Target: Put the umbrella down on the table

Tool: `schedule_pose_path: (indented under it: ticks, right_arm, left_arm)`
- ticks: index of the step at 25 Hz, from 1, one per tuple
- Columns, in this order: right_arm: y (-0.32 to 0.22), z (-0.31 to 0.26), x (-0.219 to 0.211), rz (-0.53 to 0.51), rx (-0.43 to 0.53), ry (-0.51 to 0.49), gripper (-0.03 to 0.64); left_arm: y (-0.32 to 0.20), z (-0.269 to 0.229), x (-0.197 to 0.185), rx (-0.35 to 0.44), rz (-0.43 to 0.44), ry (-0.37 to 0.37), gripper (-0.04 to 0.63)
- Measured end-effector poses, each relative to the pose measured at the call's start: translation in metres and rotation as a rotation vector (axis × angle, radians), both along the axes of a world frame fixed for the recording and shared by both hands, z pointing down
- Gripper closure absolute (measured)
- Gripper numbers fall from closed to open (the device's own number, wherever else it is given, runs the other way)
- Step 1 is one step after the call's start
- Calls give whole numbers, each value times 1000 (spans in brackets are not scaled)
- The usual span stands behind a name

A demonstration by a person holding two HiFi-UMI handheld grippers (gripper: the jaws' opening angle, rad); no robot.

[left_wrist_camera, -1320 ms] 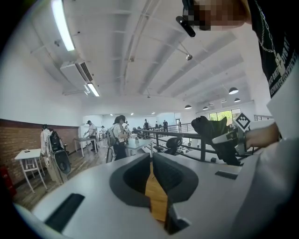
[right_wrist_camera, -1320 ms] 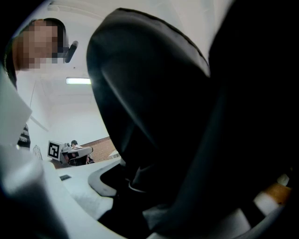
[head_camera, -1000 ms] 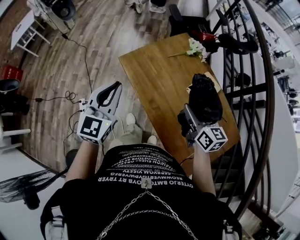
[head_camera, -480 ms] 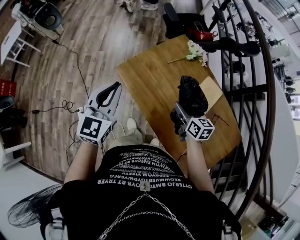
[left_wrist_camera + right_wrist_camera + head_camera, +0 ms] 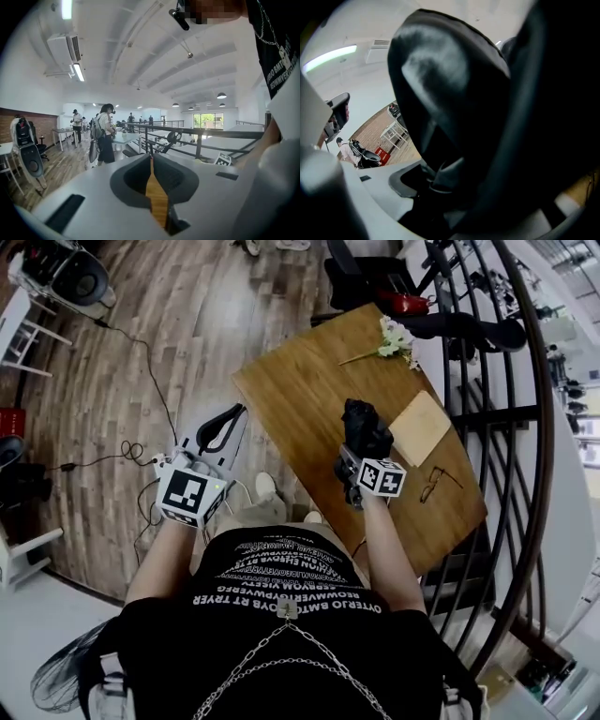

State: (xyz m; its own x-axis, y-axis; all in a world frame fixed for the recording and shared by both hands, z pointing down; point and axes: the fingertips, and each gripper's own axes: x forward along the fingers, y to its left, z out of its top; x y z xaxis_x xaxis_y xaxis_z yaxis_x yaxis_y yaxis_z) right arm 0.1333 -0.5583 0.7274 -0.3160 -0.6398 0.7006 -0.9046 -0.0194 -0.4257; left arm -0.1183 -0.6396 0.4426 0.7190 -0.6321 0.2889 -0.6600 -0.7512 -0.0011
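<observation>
Umbrella: the black umbrella, folded into a bundle, is gripped by the right gripper over the middle of the counter, just left of the tan pad. I cannot tell whether it touches the wood.
Right gripper: the right gripper is clamped on the umbrella. In the right gripper view the dark cloth fills the space between the jaws and blocks most of the picture. Its marker cube sits on the near side of the umbrella.
Left gripper: the left gripper has its jaws brought together at the tips with nothing between them. In the left gripper view only a thin wedge of wood shows through the slit behind the tips. It is over the floor, just left of the counter's near left edge and well apart from the umbrella.
Counter: the wooden counter stands beside a black railing on its right.
Flowers: a sprig of white flowers lies at the far end.
Pad: the flat tan pad lies near the right edge.
Glasses: a pair of glasses lies near the pad, on its near side.
Floor: a black cable trails over the wooden floor on the left.
</observation>
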Motion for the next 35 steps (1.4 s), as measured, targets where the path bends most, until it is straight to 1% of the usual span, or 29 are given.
schedule_pose_path:
  ticks: [6,10,11,13,15,18,21,23,24,25,27,28,29,30,32,35]
  right_arm:
    - [5,48,-5,-3,-97,6,328]
    - [22,74,7,37,-194,48,309]
    - [26,75,12,52,-196,48,299]
    - [33,67,24,71,-171,47,273]
    - [42,49,34,63,-137,61,263]
    - [63,9,46,42,-63,79,261]
    - [85,-43,55,54,36,16,262]
    - [99,-83,63,54,125,20,276]
    - [106,-104,69,50,176,53,324]
    - [113,-125,75,48,230,109,388]
    - [126,-168,91,60,338,244,496]
    - [132,-189,98,71,391,294,548]
    - [137,-210,103,79,444,326,577]
    - [141,-232,106,81,497,347,598]
    - [149,-276,108,64,599,388,600]
    - [165,-341,104,17,734,457,601]
  left_arm:
    - [-1,6,-5,1,16,-12,554]
    - [6,8,-1,-9,23,-22,554]
    - [8,7,2,-8,29,-24,554]
    - [15,5,9,2,40,-27,554]
    - [23,-2,19,14,47,-19,554]
    - [40,-16,36,27,58,3,554]
    - [58,-30,58,22,77,61,554]
    - [71,-37,71,20,87,96,554]
    - [79,-40,77,22,92,106,554]
    - [87,-43,83,25,96,114,554]
    - [104,-48,93,27,105,133,554]
    - [113,-52,99,28,111,144,554]
    - [121,-57,104,31,117,155,554]
    - [129,-62,109,37,122,162,554]
    - [144,-74,116,62,130,166,555]
    - [164,-98,122,121,142,157,554]
